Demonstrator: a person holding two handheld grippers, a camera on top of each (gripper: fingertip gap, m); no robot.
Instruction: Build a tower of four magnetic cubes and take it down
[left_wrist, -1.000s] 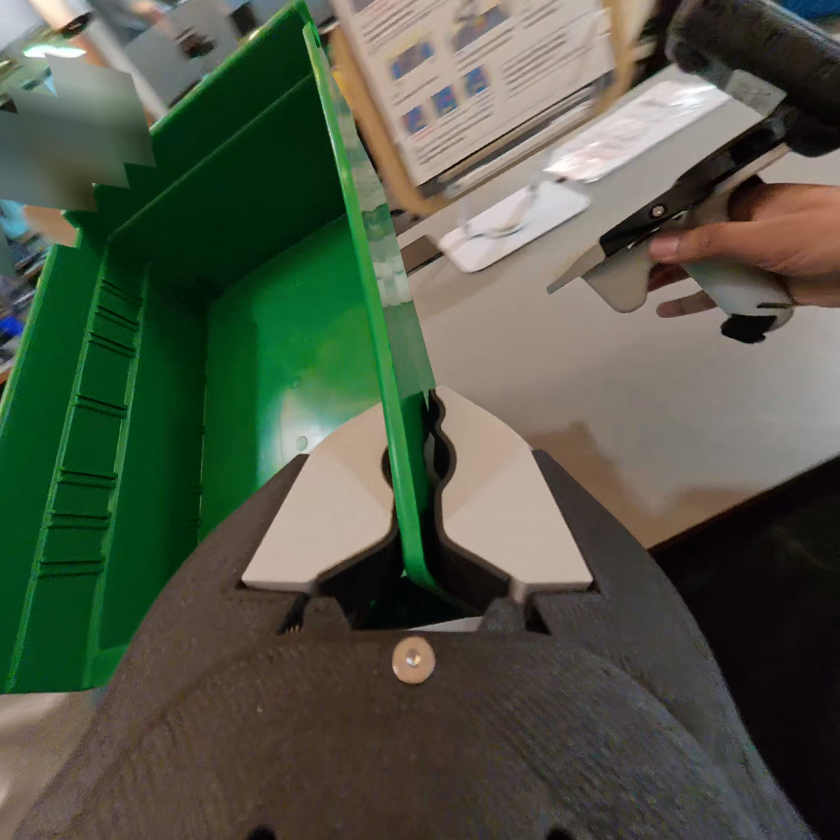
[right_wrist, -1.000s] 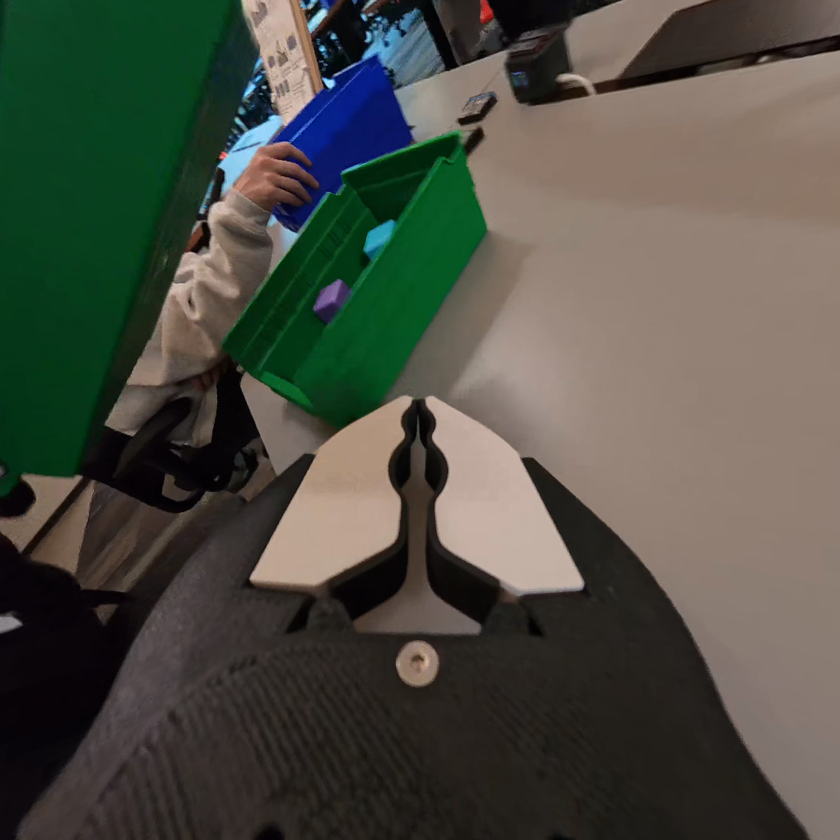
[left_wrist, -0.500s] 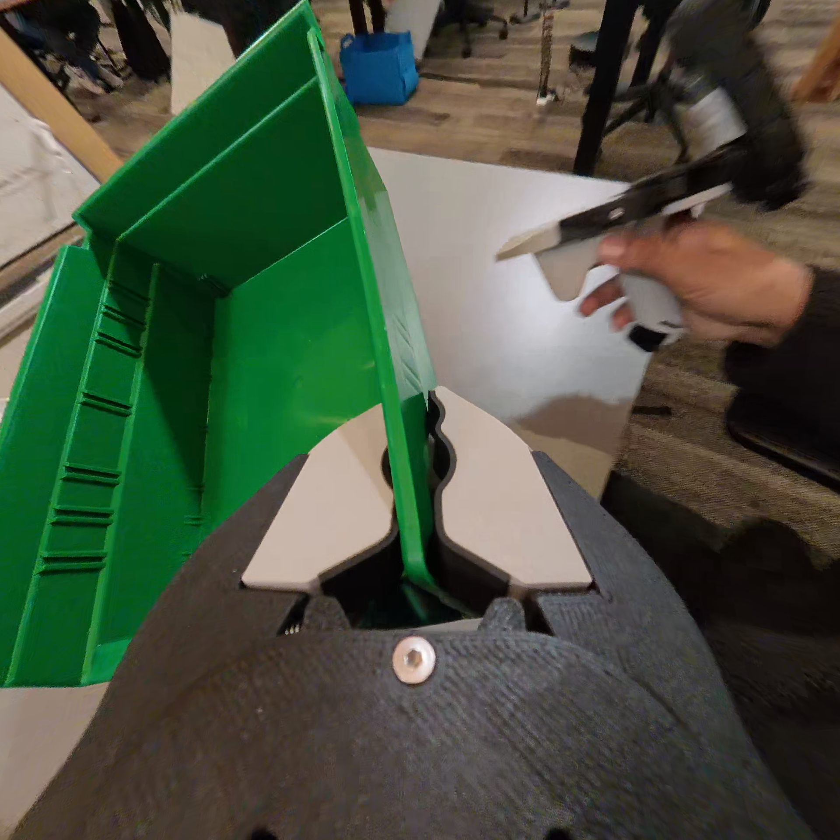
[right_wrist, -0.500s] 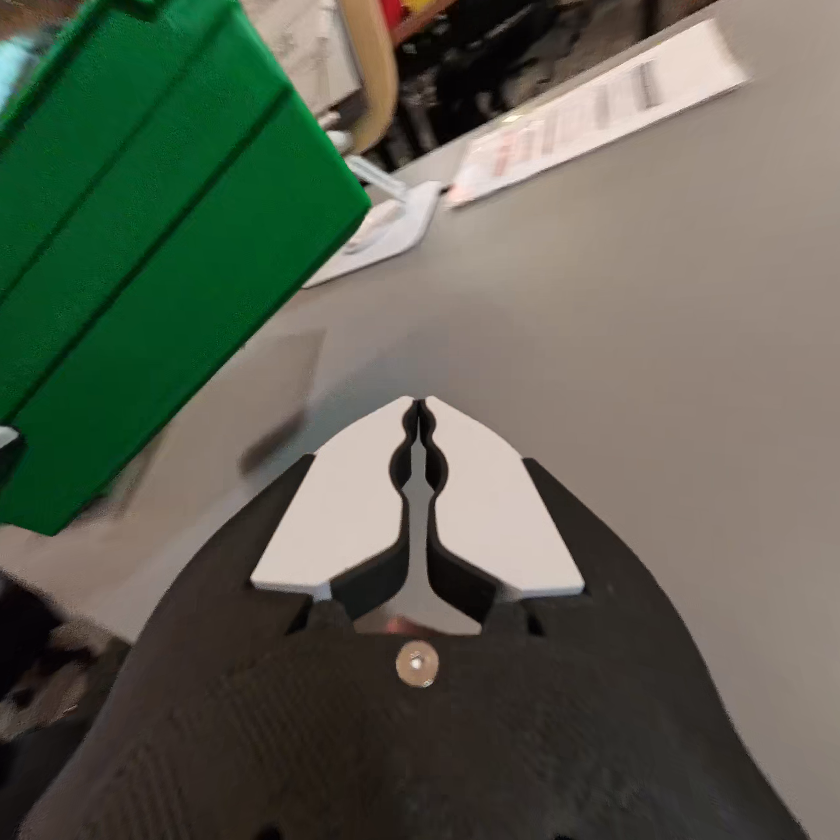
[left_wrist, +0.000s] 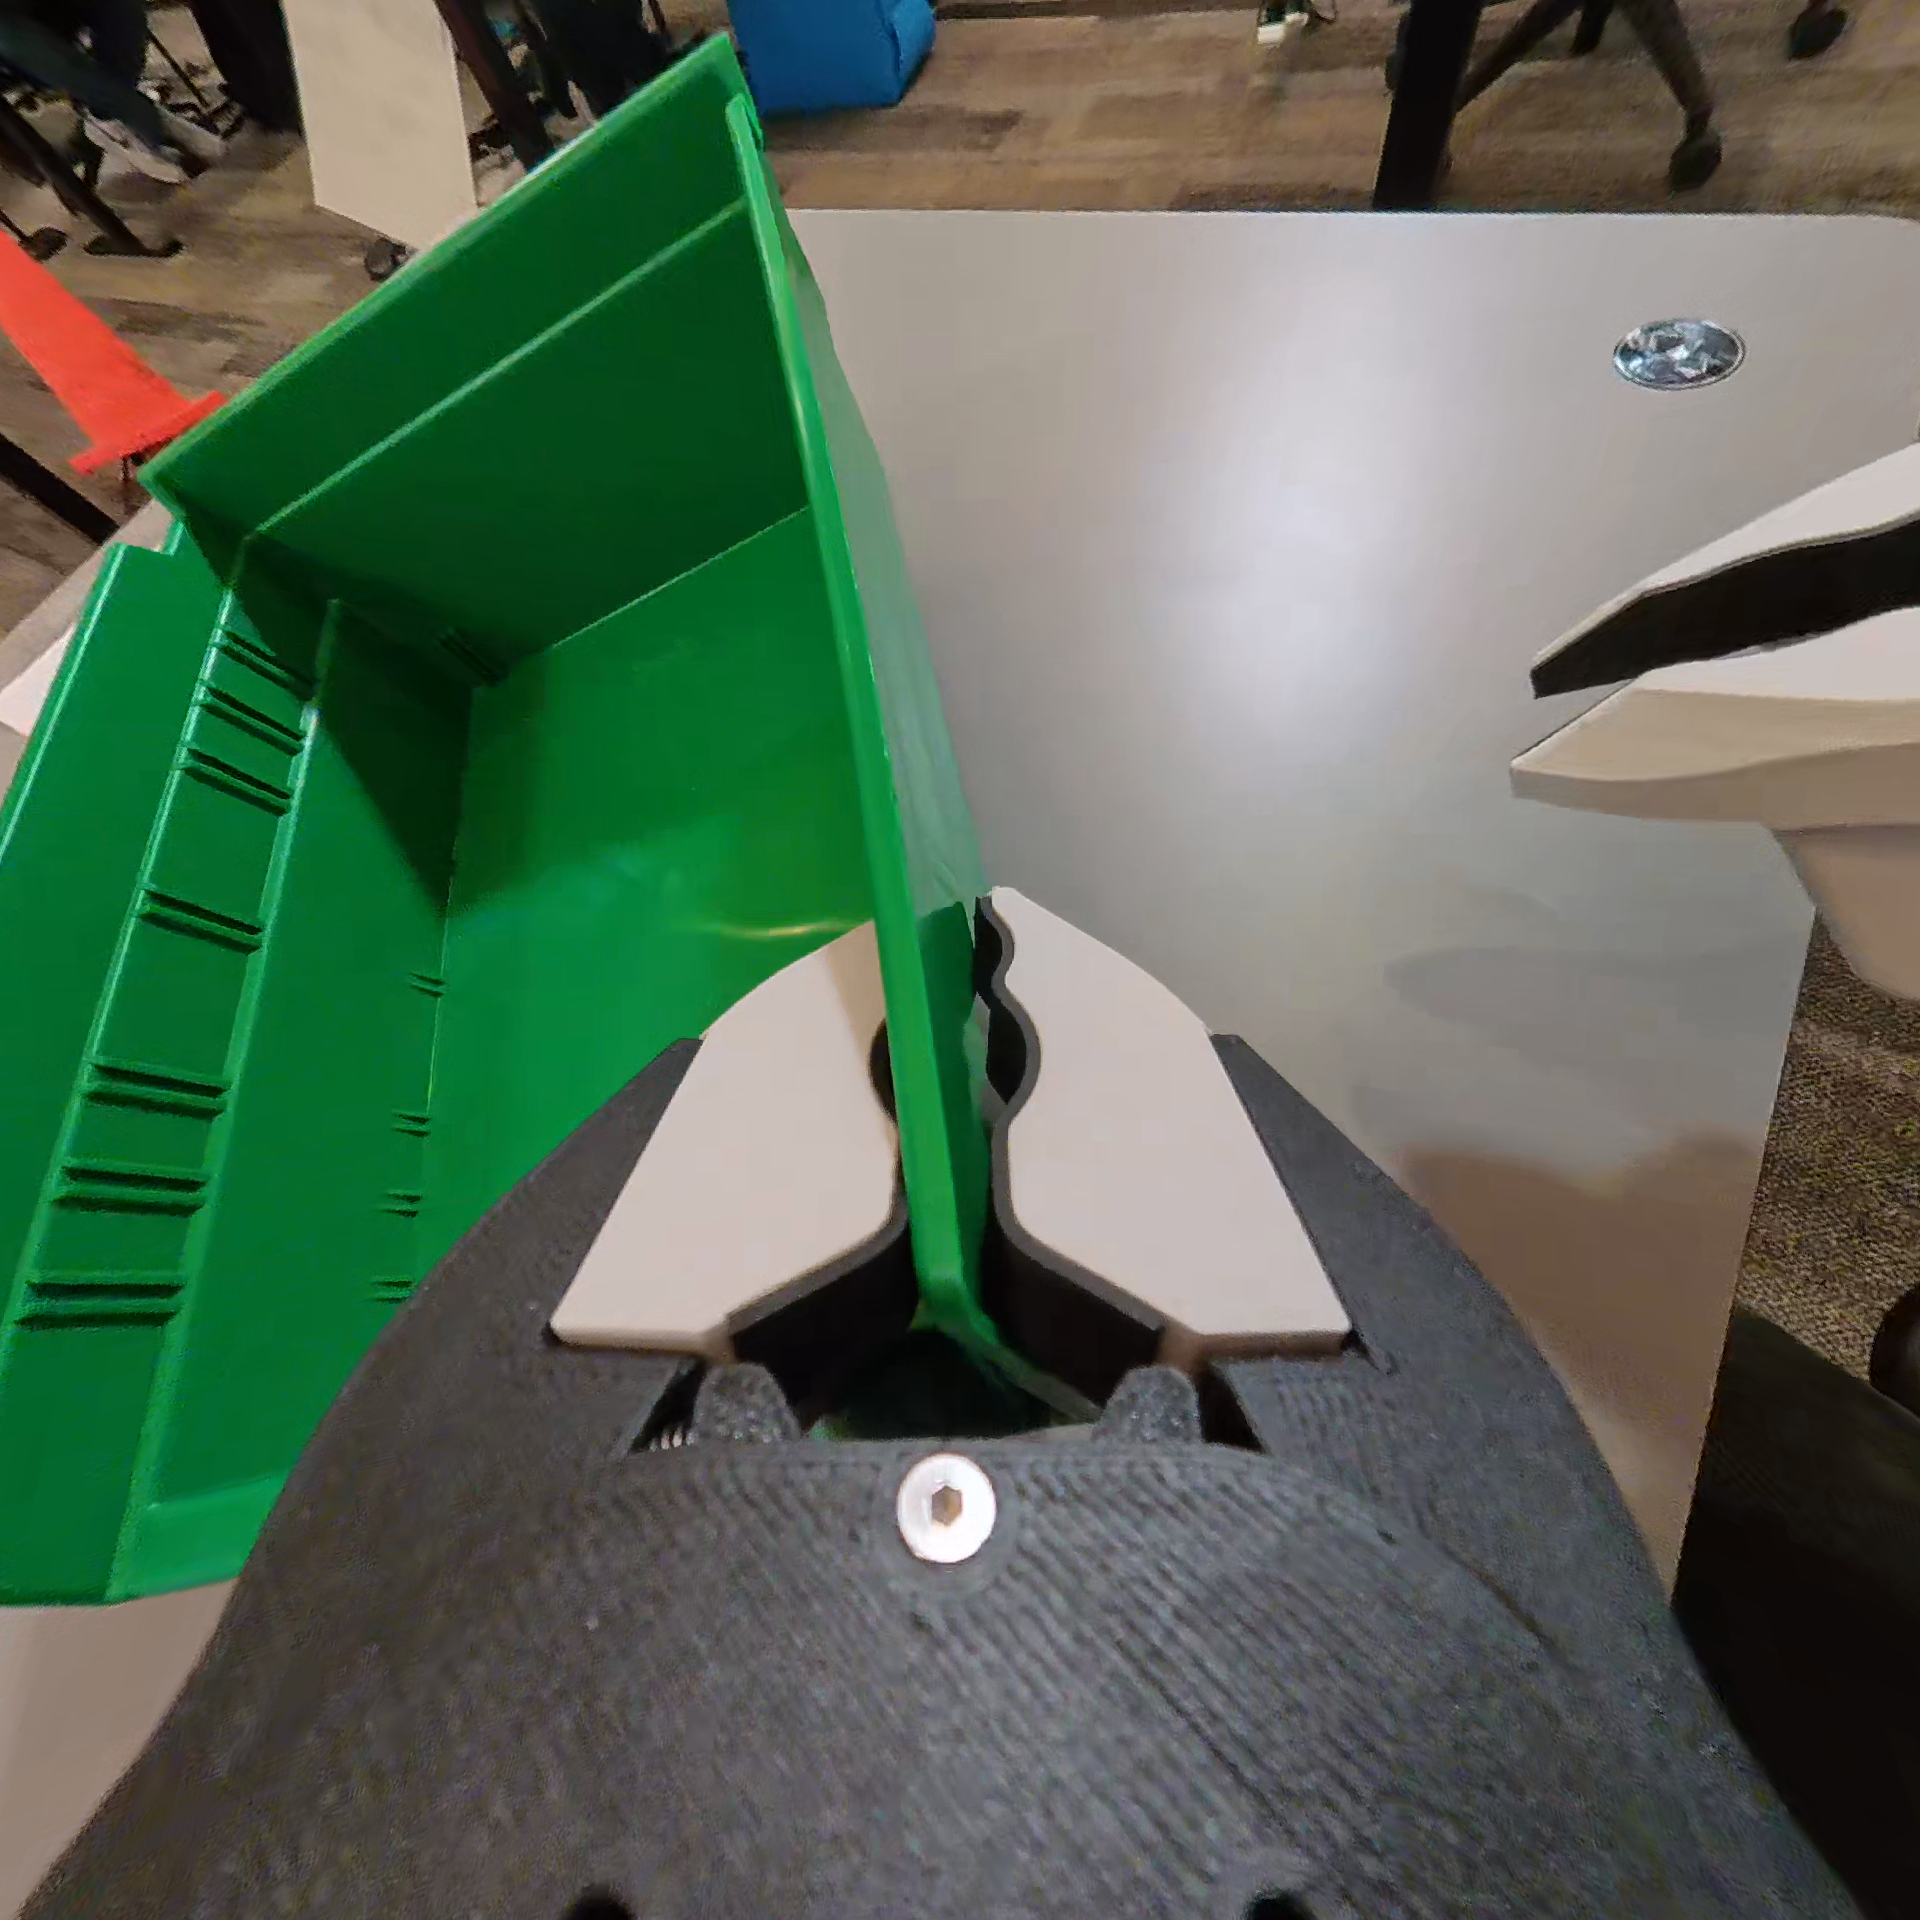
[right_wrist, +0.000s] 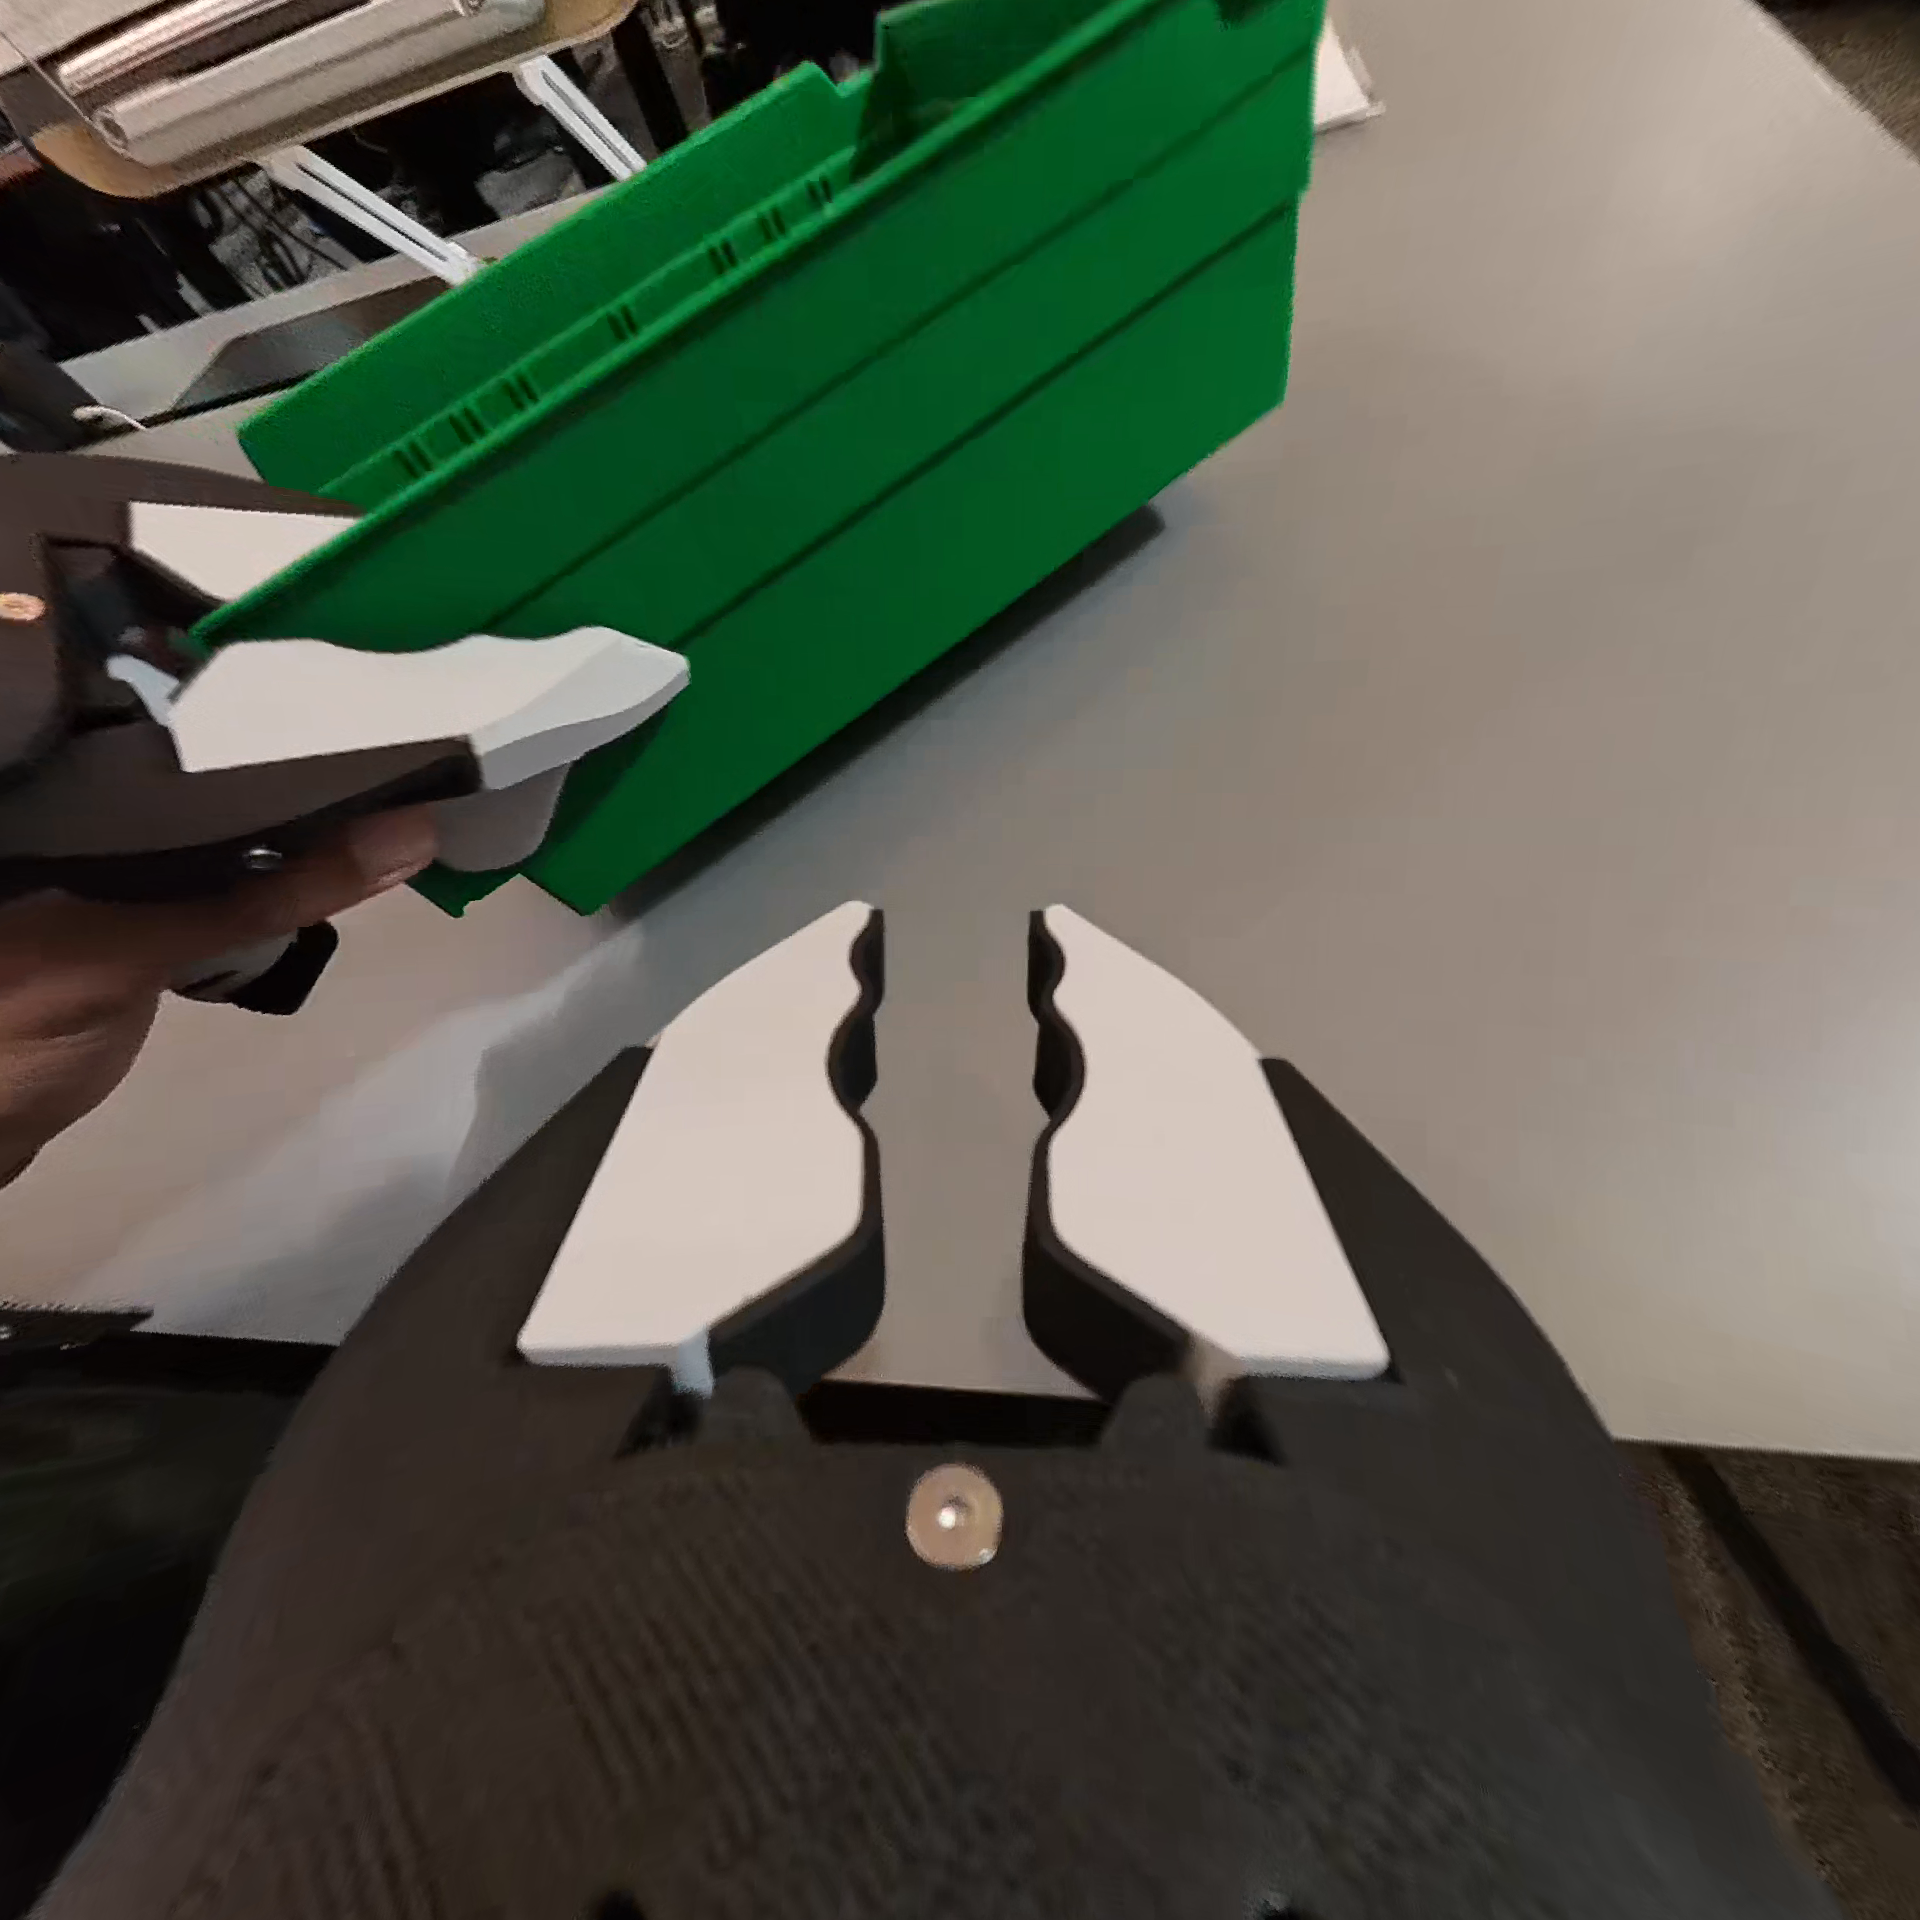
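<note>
Surroundings first: grey table (left_wrist: 1299, 582) w/ a round metal grommet (left_wrist: 1678, 353) near its far right corner in the left wrist view. Past the table edge there's wood-look floor, an orange cone (left_wrist: 94, 364) far left, a blue bag (left_wrist: 831, 47) up top and some dark chair/table legs. In the right wrist view there's a metal bar on white brackets (right_wrist: 281, 83) behind the bin, plus a white sheet (right_wrist: 1340, 78) poking out at the bin's far end. Nothing sits between the right gripper and the bin, just bare tabletop.

Green bin (left_wrist: 343, 831) is tilted, its far lower edge looks down on the table while the near end is held up, inside looks empty afaict. Slotted ribs run along its left wall.

Left gripper (left_wrist: 940, 1039) is clamped on the bin's right side wall, one finger inside, one outside, the wall running straight up between them. In the right view a hand (right_wrist: 125, 935) is wrapped round its handle, at the bin's near corner.

Right gripper (right_wrist: 956, 925) is spread apart w/ nothing in it, hovering over the table just beside the bin's near lower corner, pointing across the tabletop. No contact w/ the bin.
</note>
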